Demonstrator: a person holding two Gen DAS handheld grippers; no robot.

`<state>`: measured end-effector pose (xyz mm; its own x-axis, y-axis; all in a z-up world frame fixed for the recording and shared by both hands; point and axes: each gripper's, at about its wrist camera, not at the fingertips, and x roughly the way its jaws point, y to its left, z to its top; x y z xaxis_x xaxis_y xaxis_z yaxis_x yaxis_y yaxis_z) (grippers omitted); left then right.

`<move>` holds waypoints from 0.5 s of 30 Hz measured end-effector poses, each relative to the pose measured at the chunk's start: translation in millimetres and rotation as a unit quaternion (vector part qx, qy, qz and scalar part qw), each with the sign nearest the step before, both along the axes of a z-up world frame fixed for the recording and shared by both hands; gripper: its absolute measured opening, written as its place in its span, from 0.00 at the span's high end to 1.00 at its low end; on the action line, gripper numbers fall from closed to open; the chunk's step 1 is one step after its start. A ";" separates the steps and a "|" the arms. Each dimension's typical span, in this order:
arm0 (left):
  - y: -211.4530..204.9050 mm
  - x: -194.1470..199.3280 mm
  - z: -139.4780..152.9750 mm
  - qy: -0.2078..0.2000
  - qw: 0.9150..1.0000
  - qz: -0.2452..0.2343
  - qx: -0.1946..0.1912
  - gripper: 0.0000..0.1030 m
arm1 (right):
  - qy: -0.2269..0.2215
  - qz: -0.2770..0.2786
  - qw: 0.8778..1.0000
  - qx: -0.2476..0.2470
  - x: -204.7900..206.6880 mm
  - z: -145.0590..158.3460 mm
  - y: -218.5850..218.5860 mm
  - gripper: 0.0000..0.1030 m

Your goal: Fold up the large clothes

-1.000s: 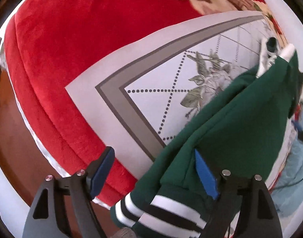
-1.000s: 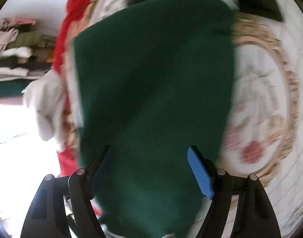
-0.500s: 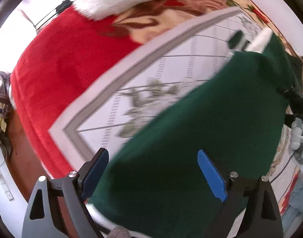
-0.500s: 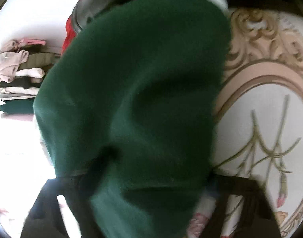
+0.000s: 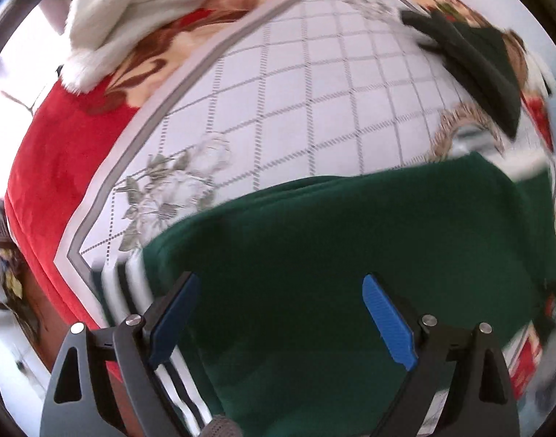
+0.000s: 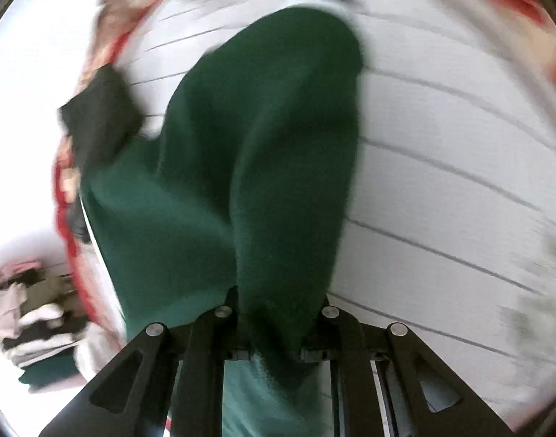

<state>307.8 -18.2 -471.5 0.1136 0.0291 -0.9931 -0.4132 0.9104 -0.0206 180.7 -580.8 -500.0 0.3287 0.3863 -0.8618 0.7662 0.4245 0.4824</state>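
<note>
- The right gripper (image 6: pixel 278 331) is clenched on a thick bunched fold of the dark green fleece sweatshirt (image 6: pixel 256 167); the cloth rises out between its fingers and hides the blue pads. Half a second ago this view showed the green cloth draped over the fingers; now it is gathered into a ridge that runs away from the gripper, so the right hand has taken a firm hold and is pulling the cloth taut.
- The left gripper (image 5: pixel 278 322) has its blue-padded fingers (image 5: pixel 389 324) spread wide and released, hovering just over the sweatshirt (image 5: pixel 332 255) without pinching it. A second ago the garment hung in a bunch beside the left fingers with its striped cuff dangling; now its body lies spread flat under them.
- The black-and-white striped ribbed hem (image 5: pixel 123 284) sits just beside the left finger, at the sweatshirt's near-left edge.
- Beyond the sweatshirt lies the white grid-patterned bed cover with grey flowers (image 5: pixel 296 102), over a red plush blanket (image 5: pixel 63 153).
- A dark green sleeve (image 5: pixel 485 69) lies far off across the cover, well apart from the body.
- A white fluffy garment (image 5: pixel 132 11) rests at the far-left of the cover.
- Judgement: the garment has gone from carried to laid out, so the fold proper can start; the stray sleeve likely needs bringing in.
</note>
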 end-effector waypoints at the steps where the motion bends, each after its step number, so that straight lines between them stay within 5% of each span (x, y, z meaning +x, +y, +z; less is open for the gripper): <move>1: -8.9 0.7 -2.6 0.004 1.000 -0.011 0.000 0.11 | 0.021 0.003 1.000 0.000 -20.7 0.5 -5.2 0.80; 3: -23.9 1.6 -6.9 0.010 1.000 -0.029 0.006 0.11 | 0.083 0.034 0.996 0.028 -66.1 -8.7 -13.0 0.75; 7: -54.7 8.3 -12.4 0.016 0.998 -0.054 0.004 0.11 | 0.130 0.084 0.986 0.063 -98.6 -13.2 -14.8 0.55; 15: -111.9 26.5 1.5 0.000 0.997 -0.075 -0.012 0.11 | 0.032 0.205 0.977 -0.052 -63.2 73.6 -13.9 0.28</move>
<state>334.3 -130.1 -470.0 0.1150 -0.0119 -0.9933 -0.2723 0.9612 -0.0430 117.6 -594.7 -426.4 0.1095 0.3830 -0.9173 0.5477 0.7469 0.3772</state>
